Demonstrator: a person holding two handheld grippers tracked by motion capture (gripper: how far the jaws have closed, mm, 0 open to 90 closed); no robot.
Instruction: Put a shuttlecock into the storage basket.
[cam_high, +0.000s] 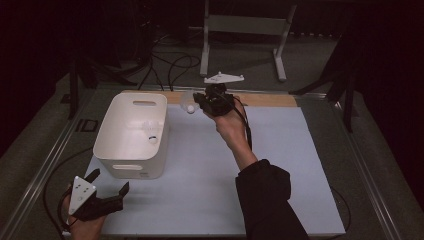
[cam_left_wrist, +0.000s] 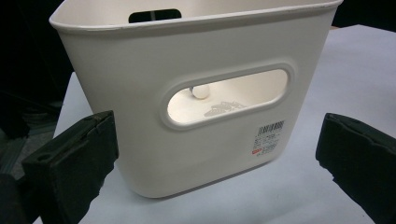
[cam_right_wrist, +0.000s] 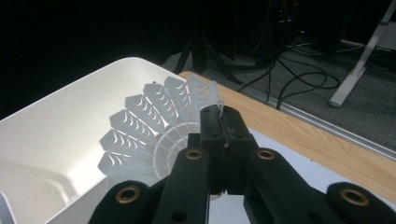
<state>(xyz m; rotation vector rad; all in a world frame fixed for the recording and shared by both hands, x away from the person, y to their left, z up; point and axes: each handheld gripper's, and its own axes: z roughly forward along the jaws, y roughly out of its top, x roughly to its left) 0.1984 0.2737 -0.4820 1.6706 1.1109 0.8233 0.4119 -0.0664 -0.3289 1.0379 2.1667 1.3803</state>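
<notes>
High view, right gripper (cam_high: 200, 103): upper centre of the frame, held up by the person's right hand (cam_high: 227, 120), just right of the bin's far corner.
Right gripper jaws: pressed together on the feather skirt of a white plastic shuttlecock (cam_right_wrist: 154, 135); in the right gripper view the skirt fans out left of the jaw tips, over the bin's open top.
Shuttlecock in the high view: its round white cork (cam_high: 190, 109) shows just left of the gripper, beside the bin's rim.
White plastic rectangular bin with slot handles (cam_high: 131, 135): left of centre on the pale blue table mat (cam_high: 280, 165).
Inside the bin: 1 more white shuttlecock (cam_left_wrist: 201, 92), seen through the handle slot in the left gripper view, lying on the bottom.
Left gripper (cam_high: 111, 187): lower left corner of the high view, in the person's left hand (cam_high: 85, 227), near the bin's near wall but apart from it.
Left gripper jaws: spread wide, holding nothing.
</notes>
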